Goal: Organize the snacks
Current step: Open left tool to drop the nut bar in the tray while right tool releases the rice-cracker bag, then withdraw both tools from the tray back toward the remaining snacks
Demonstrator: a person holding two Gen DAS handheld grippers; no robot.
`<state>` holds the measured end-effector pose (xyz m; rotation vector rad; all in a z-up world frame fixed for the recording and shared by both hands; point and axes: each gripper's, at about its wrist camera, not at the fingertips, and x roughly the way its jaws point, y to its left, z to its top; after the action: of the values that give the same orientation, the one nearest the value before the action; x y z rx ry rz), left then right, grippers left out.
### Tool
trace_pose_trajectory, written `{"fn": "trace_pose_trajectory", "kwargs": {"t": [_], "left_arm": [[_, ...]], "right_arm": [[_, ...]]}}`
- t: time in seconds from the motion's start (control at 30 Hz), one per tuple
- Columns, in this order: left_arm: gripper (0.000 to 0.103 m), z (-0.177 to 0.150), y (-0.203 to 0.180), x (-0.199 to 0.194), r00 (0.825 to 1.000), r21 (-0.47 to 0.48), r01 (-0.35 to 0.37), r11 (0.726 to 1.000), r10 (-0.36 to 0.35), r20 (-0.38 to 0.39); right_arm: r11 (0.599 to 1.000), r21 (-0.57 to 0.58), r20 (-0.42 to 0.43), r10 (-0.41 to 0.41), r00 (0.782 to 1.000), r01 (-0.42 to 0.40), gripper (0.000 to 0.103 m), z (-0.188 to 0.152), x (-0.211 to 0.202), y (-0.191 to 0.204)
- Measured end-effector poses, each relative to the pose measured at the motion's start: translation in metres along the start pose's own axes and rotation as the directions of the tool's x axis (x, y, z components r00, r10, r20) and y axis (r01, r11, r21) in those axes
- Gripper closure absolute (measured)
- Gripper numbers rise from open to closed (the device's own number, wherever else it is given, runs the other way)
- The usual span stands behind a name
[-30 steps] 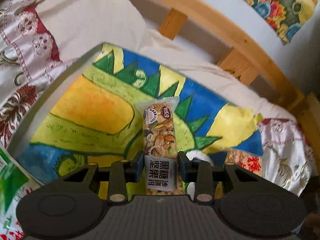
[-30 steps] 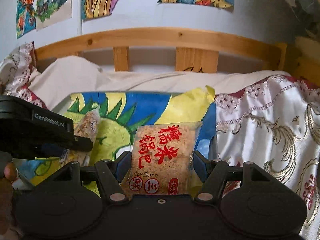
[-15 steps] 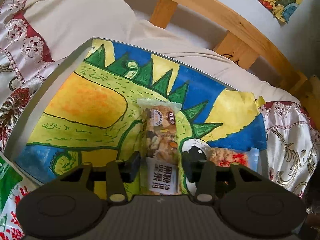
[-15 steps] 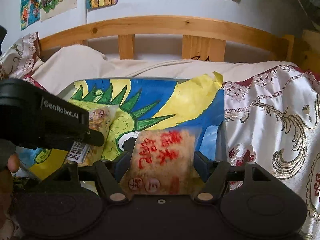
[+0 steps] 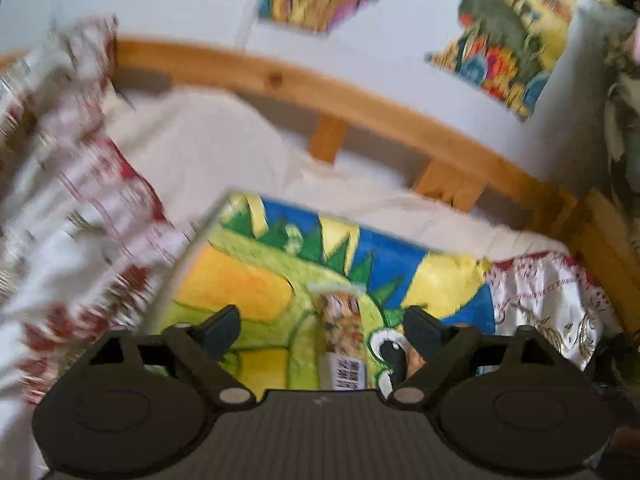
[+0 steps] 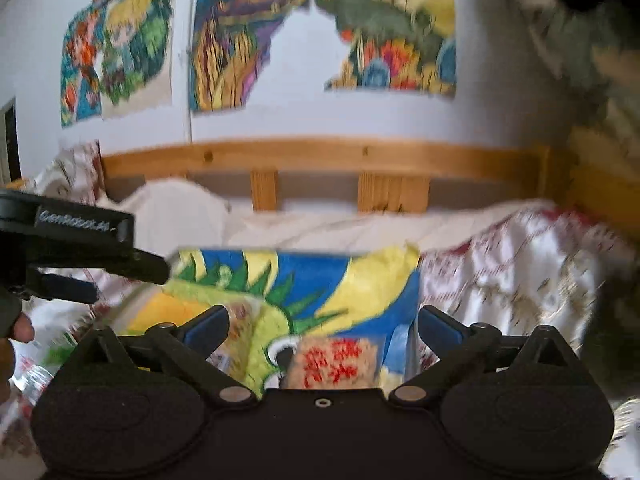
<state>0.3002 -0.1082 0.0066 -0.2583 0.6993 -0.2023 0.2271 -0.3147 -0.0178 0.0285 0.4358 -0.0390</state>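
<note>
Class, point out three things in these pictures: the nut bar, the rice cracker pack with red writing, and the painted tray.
nut bar [image 5: 343,330], left wrist view, on its clear wrapper's middle.
rice cracker pack [image 6: 334,362], right wrist view, on the red writing.
painted tray [image 6: 320,270], right wrist view, on the bare blue area.

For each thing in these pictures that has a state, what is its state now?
left gripper: open, empty.
right gripper: open, empty.
nut bar: released, lying flat on the tray.
rice cracker pack: released, lying flat on the tray.
tray: on the bed, holding both snacks.
</note>
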Motion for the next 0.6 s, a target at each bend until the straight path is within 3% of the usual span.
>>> {"fn": "trace_pose_trajectory", "kwargs": {"t": [0.2, 0.37, 0.6], "left_arm": [[0.001, -0.005, 0.012, -0.071, 0.991, 0.055, -0.007, 0.998, -0.001, 0.131], [0.001, -0.026, 0.019, -0.119, 0.978, 0.116, -0.022, 0.993, -0.003, 0.210], [0.001, -0.069, 0.027, -0.175, 0.964, 0.179, -0.034, 0.983, -0.014, 0.264]], "right_arm": [[0.999, 0.025, 0.119, -0.025, 0.993, 0.022, 0.001, 0.011, -0.063, 0.013], [0.999, 0.037, 0.164, -0.033, 0.986, 0.027, 0.001, 0.002, -0.117, 0.019], [0.996, 0.087, 0.215, -0.028, 0.976, 0.009, 0.001, -0.017, -0.184, 0.025]]}}
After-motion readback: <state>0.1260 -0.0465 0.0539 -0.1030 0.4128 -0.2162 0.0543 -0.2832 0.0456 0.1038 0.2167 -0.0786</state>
